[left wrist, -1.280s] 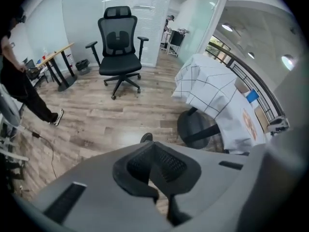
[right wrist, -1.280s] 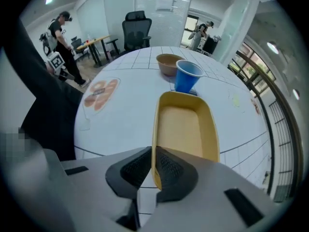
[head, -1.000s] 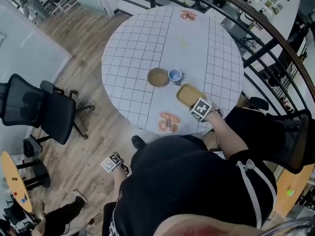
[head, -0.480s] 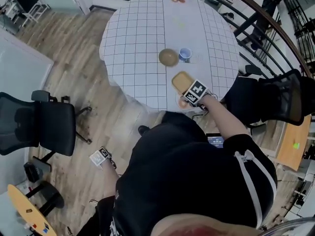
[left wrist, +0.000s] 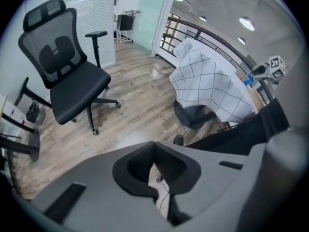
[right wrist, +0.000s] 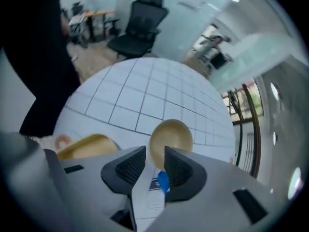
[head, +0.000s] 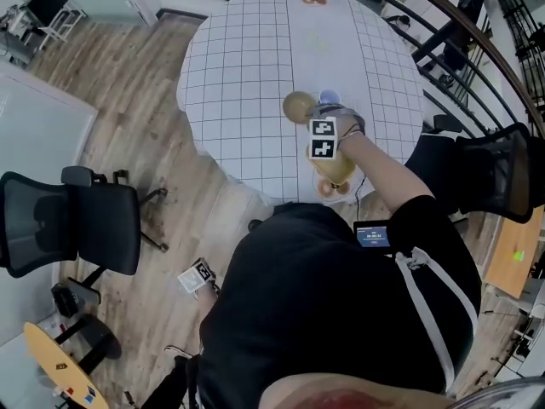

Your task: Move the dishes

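In the head view we see the round table (head: 247, 66) under its checked cloth. The right gripper (head: 324, 119) reaches out over the near part of it and points steeply down. The brown bowl (head: 297, 105) sits just beside the gripper on the left. The blue cup (head: 328, 98) peeks out just beyond the gripper, and the yellow plate (head: 334, 170) lies under the forearm near the table's edge. The left gripper (head: 197, 278) hangs low at our side over the wooden floor (head: 170, 143), well apart from the table. A black office chair (head: 72, 224) stands off to the left.

In the left gripper view we find its jaws together at the tips with nothing between them. Past them we see the floor, the chair and the draped table.

In the right gripper view the jaws stand apart, having just been opening, and the pads press on nothing. The bowl sits upright on the cloth past the gap. A bit of the blue cup shows by the pad on the view's right, and the plate lies to the left. Whether the bowl's rim reaches in between the tips we cannot tell.
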